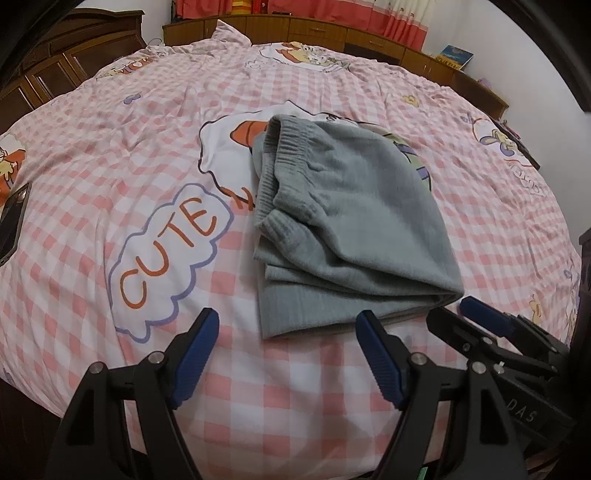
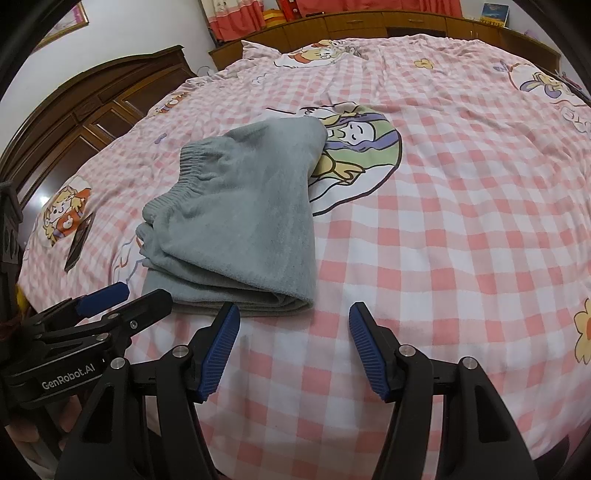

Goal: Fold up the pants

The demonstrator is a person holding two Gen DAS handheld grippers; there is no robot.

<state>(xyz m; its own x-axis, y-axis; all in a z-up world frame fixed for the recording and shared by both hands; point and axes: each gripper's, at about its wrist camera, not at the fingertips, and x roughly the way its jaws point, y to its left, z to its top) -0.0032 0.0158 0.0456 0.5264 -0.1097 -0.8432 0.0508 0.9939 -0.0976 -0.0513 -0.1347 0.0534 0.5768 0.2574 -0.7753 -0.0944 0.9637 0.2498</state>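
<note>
Grey fleece pants (image 1: 347,221) lie folded into a thick stack on the pink checked bedspread (image 1: 110,122), waistband toward the far left, folded edge toward me. They also show in the right wrist view (image 2: 243,221). My left gripper (image 1: 288,321) is open and empty, just in front of the stack's near edge. My right gripper (image 2: 293,314) is open and empty, in front of the stack's near right corner. The right gripper shows in the left wrist view (image 1: 454,314), and the left gripper shows in the right wrist view (image 2: 144,291).
A dark phone (image 1: 13,221) lies on the bed at the far left, also in the right wrist view (image 2: 79,240). Wooden cabinets (image 1: 332,29) run along the back, a dark headboard (image 2: 92,110) at the left. A book (image 1: 454,55) rests on the cabinet.
</note>
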